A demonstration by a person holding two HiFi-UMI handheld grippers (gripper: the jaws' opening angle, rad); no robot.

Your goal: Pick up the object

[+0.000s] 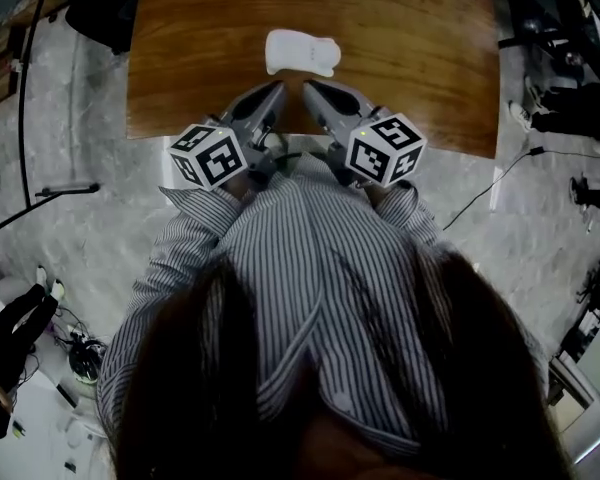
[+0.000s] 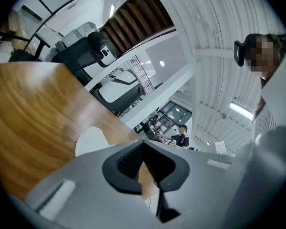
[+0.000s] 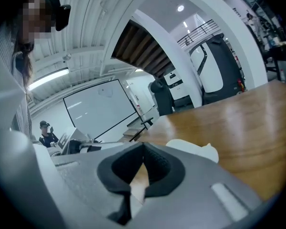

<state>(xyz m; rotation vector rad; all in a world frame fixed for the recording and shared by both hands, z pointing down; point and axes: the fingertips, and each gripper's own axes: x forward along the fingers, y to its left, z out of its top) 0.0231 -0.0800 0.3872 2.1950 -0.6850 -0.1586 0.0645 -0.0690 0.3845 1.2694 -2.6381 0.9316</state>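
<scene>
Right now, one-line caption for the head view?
Left gripper and right gripper, both shut and empty, point at a white object on the wooden table.

Bare wooden tabletop (image 1: 410,68) lies on every side of the white object (image 1: 302,53), open from the near edge.

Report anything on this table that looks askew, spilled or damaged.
Nothing stands out. The white object lies flat and alone on the wooden table. The left tongs and right tongs are shut and empty, over the table's near side, short of the object.
</scene>
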